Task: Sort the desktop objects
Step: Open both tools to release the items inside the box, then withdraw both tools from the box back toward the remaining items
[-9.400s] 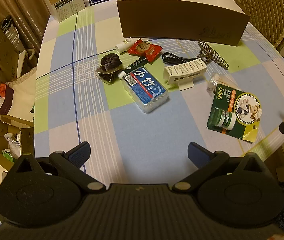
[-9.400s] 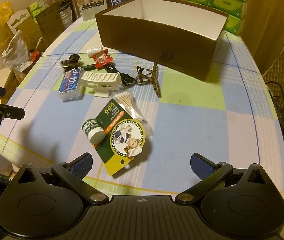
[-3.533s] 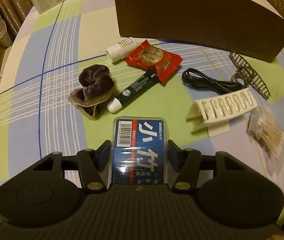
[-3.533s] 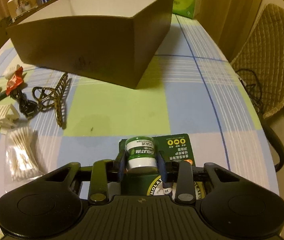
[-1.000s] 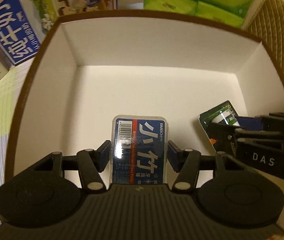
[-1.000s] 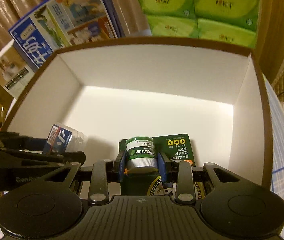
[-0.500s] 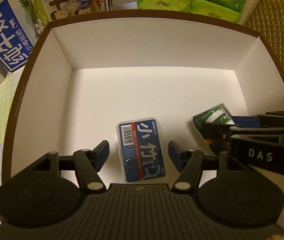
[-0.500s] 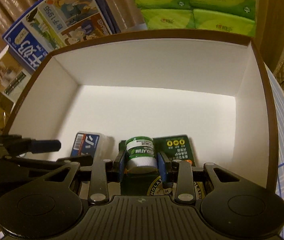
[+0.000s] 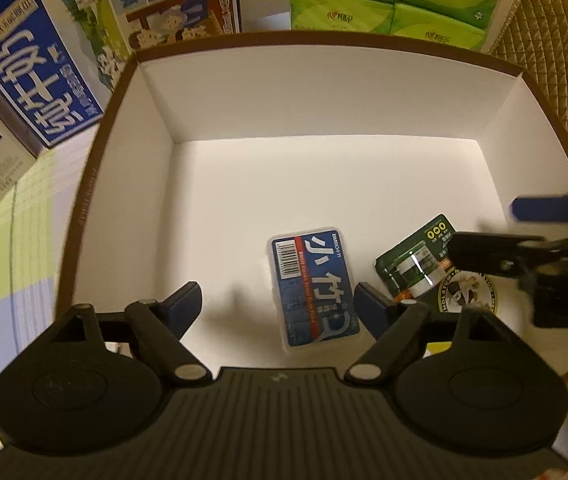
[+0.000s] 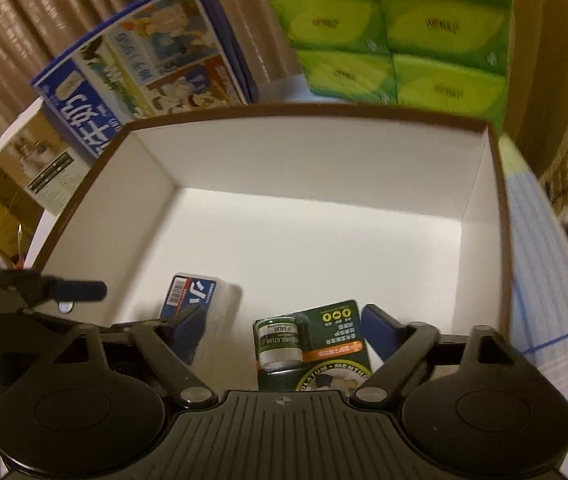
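Both grippers hang over the brown box with white inside [image 9: 324, 92], which also shows in the right wrist view [image 10: 308, 152]. My left gripper [image 9: 278, 306] is open and empty above the box floor. The blue-labelled clear case [image 9: 314, 288] lies flat on the floor in front of it, also seen in the right wrist view [image 10: 200, 300]. My right gripper [image 10: 284, 330] is open and empty. The green Mentholatum salve card with its small jar [image 10: 304, 344] lies on the box floor below it, also in the left wrist view [image 9: 416, 268]. The right gripper appears blurred at the right in the left view [image 9: 540, 252].
A blue milk carton [image 9: 40, 72] and a smaller printed carton [image 10: 40, 172] stand left of the box. Green tissue packs [image 10: 396, 32] are stacked behind it. A quilted chair back [image 9: 556, 60] is at the right. The checked tablecloth [image 10: 540, 280] shows beside the box.
The right gripper has opened and let go of the salve card, which now lies on the box floor. Both grippers have pulled back and up from the box. The blue case stays on the floor.
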Demonstrator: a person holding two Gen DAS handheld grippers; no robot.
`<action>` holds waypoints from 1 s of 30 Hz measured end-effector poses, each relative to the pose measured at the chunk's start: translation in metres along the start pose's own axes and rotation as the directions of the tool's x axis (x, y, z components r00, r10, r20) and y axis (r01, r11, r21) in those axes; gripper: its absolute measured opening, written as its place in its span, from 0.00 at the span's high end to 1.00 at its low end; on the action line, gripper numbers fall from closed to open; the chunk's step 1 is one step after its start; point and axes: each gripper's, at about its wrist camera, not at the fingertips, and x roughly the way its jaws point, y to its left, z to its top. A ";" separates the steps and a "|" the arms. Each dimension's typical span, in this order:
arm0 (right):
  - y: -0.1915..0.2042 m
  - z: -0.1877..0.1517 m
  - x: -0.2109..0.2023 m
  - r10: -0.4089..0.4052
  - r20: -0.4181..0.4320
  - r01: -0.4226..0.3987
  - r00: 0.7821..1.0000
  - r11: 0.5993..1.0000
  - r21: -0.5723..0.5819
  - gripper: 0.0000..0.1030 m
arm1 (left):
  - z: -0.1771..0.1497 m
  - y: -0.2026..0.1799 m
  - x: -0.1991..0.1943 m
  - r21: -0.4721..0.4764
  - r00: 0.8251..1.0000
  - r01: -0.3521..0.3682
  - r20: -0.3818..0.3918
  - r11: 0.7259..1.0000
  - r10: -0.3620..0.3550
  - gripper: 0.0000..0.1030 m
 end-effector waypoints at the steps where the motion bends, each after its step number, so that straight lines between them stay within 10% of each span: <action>1: 0.003 0.000 -0.005 0.001 0.002 -0.001 1.000 1.000 -0.024 0.11 | -0.001 0.000 -0.004 0.007 1.000 -0.003 0.005 1.000 0.002 0.21; 30: 0.057 -0.059 -0.121 -0.023 0.174 0.068 0.984 0.965 -0.253 0.02 | -0.066 0.002 -0.127 0.038 0.993 -0.015 0.122 0.999 0.010 0.09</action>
